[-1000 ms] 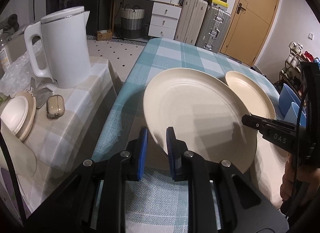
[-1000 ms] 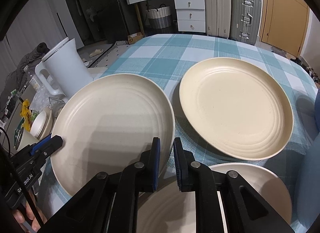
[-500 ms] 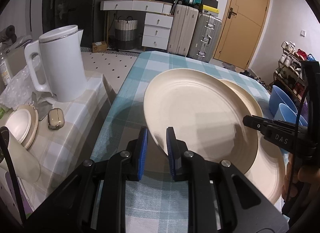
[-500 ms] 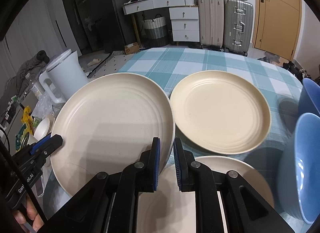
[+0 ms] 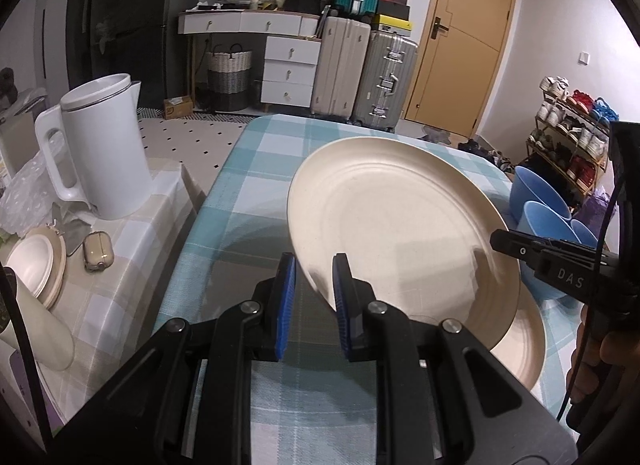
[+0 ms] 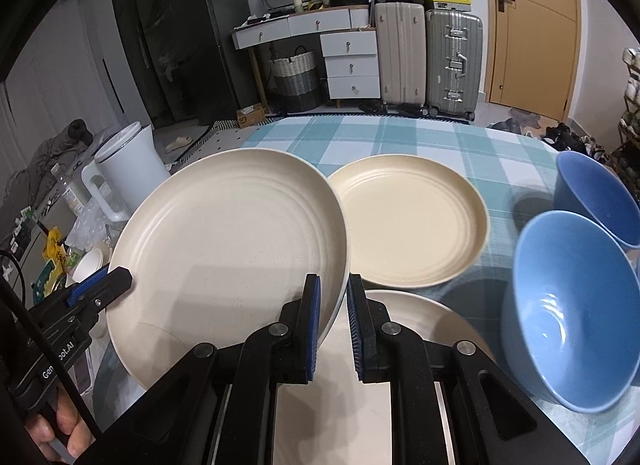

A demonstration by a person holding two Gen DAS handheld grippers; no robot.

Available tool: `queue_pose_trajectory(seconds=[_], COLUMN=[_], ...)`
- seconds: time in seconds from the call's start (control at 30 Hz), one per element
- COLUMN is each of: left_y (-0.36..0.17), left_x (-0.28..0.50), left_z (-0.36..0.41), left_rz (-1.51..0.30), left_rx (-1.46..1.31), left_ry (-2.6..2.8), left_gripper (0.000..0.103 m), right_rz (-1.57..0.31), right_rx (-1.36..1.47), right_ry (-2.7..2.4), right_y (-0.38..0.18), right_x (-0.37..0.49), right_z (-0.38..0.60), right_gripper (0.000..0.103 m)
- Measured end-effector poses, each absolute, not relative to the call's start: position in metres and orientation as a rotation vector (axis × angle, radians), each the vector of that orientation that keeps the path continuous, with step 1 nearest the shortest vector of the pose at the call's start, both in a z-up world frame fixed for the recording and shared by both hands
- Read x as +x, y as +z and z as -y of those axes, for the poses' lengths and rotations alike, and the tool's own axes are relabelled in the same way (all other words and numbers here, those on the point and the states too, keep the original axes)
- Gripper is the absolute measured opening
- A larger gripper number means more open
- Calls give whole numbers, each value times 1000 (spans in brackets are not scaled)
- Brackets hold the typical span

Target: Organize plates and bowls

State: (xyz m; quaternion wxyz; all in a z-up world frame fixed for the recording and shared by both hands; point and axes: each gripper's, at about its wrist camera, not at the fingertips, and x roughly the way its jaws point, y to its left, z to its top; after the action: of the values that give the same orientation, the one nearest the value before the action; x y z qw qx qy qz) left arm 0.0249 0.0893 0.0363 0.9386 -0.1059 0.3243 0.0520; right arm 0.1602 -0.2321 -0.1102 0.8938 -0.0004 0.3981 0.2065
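Checked table (image 6: 400, 137), cluttered room behind. Three cream plates: one (image 6: 228, 245) lifted clear near the left edge, pinched by left gripper (image 5: 314, 285) and right gripper (image 6: 334, 305) on opposite rims; two flat. Blue bowls (image 6: 568, 305) at the right edge; number unclear.

You now carry the cream plate (image 6: 228, 249) higher above the bench (image 6: 400, 137) than a second ago, and it sits further toward the blue bowls (image 6: 568, 305). A second ago its far edge lay clear of the second plate (image 6: 408, 221); now, in the right wrist view, its rim overlaps that plate's left edge, and in the left wrist view it hides that plate altogether. The third plate (image 6: 420, 329), under your right claw (image 6: 334, 297), shows more of its surface below the lifted one. The blue bowls have come into view on the right, and the white kettle (image 5: 104, 149) has drawn away to the left.
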Motion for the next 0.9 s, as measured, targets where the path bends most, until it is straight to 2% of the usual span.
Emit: queue_pose_trajectory(seconds=[0.9], left_y=[34], left_x=[23], left_z=[-19], left_rz=[-701], left_rx=[-118], left_ry=[-29], left_gripper=[16], right_rz=[-807], right_rx=[87], right_ry=[305], right_y=[-103], right_x=[112], right_z=[311], right_gripper=[14])
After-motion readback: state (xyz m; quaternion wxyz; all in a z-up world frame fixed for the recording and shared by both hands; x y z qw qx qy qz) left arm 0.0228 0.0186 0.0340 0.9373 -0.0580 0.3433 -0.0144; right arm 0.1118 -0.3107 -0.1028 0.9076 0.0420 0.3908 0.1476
